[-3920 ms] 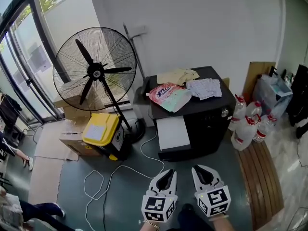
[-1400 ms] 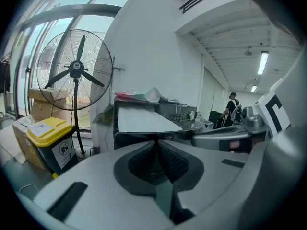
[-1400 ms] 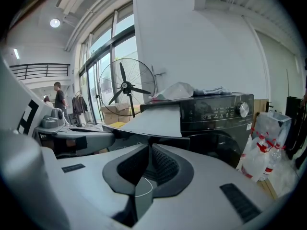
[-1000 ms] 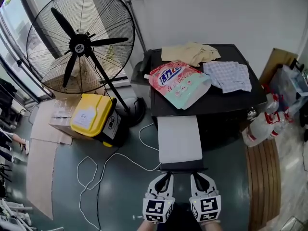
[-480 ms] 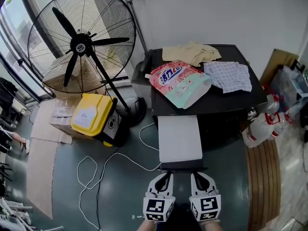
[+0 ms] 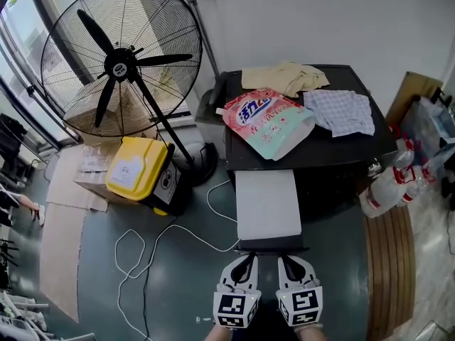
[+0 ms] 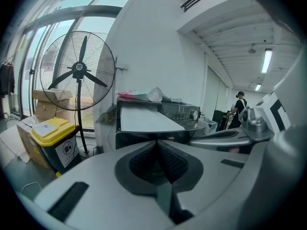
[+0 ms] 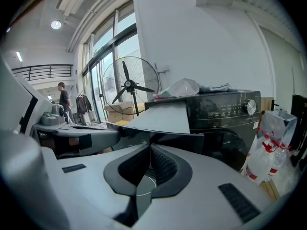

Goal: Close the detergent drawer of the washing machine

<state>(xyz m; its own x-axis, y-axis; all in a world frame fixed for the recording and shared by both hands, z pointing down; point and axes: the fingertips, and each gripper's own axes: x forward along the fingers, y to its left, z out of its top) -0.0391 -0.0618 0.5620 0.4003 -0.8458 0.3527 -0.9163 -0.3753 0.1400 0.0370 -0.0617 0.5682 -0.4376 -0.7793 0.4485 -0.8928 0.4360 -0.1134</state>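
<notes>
Washing machine [image 6: 334,158]: black, against the white wall, its control panel and dial facing the person.
Fan [image 6: 117,66]: tall black pedestal fan to the machine's left, its foot near the machine's corner.
Detergent drawer [image 6: 268,204]: pulled far out from the upper left of the machine's front; pale flat top, dark front lip at the end nearest the person.
Bin [image 6: 136,168]: yellow-lidded, on the floor by the fan's foot, beside cardboard boxes.
Detergent bag [image 6: 266,121]: pink and pale green pouch lying flat on the machine's top, near its front edge.
Cloths: a beige one [image 6: 284,77] at the back of the top, a checked one [image 6: 340,111] to the right.
Bottles [image 6: 387,187]: clear, with red caps, on the floor right of the machine.
Left tongs [image 6: 249,258]: pressed together, nothing held, tips right at the drawer's dark lip; contact cannot be told.
Right tongs [image 6: 284,258]: together and empty, just beside the left, tips at the same lip.
Cable [image 6: 153,251]: white, looping over the grey floor left of the drawer.
</notes>
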